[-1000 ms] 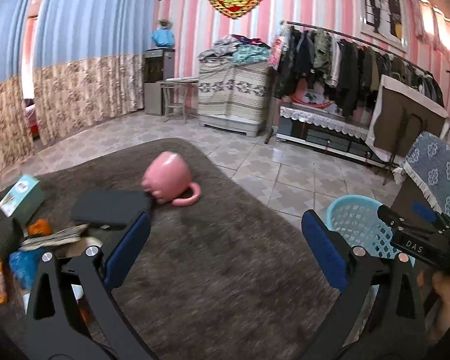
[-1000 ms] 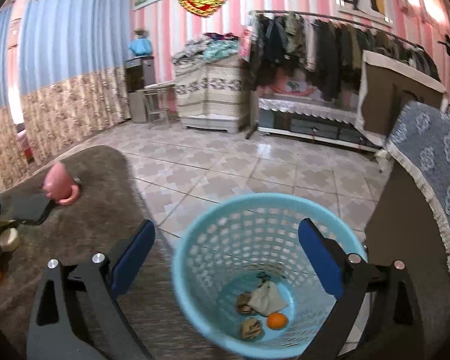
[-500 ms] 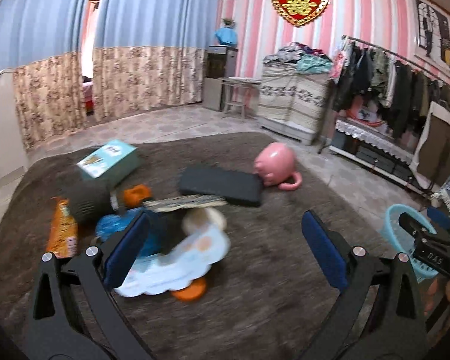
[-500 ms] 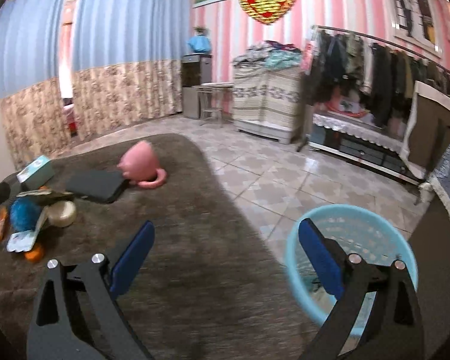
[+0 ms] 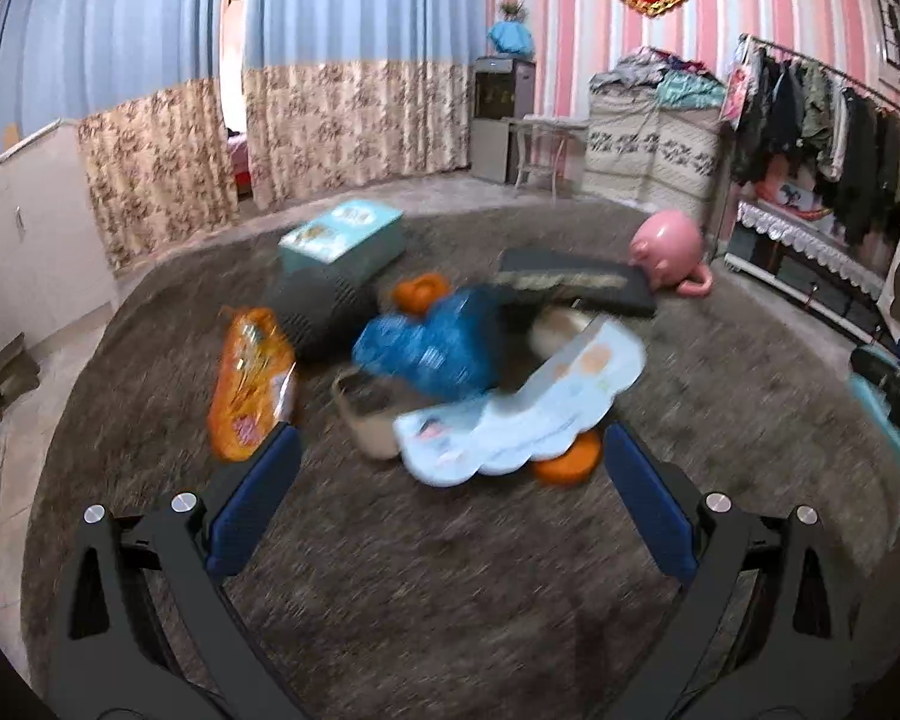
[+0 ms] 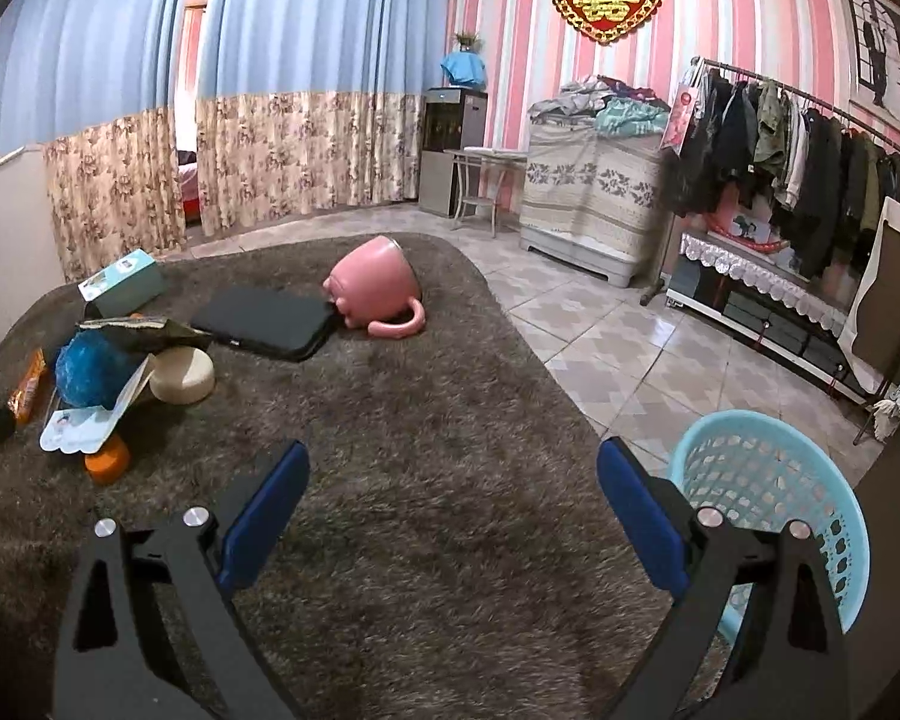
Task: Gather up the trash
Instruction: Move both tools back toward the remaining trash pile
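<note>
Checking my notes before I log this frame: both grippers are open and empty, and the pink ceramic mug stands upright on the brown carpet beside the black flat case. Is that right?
Not quite. The pink ceramic mug is tipped over on its side, not upright, as the right wrist view shows. The rest holds: it lies on the brown carpet beside the black flat case, and the left gripper and right gripper are both open and empty.

Pink mug [image 6: 373, 287], lt-blue basket [image 6: 774, 480]
</note>
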`<state>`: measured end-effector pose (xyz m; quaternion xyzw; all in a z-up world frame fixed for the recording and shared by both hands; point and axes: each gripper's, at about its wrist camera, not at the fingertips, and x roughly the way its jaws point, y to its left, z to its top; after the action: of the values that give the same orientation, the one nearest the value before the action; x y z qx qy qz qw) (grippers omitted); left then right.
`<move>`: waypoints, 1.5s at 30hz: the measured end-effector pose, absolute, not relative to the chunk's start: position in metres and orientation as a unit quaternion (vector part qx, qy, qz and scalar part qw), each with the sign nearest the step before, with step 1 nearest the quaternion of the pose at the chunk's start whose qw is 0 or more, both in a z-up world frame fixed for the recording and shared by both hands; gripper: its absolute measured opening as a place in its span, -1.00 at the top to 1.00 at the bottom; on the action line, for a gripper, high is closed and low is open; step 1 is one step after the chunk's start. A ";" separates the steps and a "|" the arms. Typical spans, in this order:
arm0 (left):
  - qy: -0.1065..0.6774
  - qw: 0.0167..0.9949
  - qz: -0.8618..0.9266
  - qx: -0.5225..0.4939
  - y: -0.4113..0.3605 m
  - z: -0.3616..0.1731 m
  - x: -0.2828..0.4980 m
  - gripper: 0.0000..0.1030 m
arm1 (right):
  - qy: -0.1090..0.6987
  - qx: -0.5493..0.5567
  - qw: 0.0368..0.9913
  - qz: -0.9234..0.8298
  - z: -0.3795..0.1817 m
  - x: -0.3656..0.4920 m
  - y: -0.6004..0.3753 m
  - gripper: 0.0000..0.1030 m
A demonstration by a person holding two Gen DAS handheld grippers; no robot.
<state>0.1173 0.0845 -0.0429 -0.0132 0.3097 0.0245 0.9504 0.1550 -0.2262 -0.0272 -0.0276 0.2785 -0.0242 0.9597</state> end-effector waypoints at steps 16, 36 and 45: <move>0.343 0.938 0.049 -0.013 0.108 -0.068 0.132 -0.89 | 0.309 -0.012 0.951 -0.022 -0.040 0.165 -0.219 -0.84; 0.324 0.934 0.139 -0.049 0.226 -0.059 0.128 -0.89 | 0.320 -0.082 0.934 0.137 -0.054 0.197 -0.084 -0.82; 0.329 0.933 0.142 -0.044 0.235 -0.060 0.130 -0.89 | 0.357 -0.050 0.911 0.201 -0.071 0.234 -0.048 -0.22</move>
<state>0.1299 0.2346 -0.0602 -0.0438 0.3288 0.1415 0.9327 0.2340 -0.0480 -0.0706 -0.0498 0.3573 0.2010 0.9107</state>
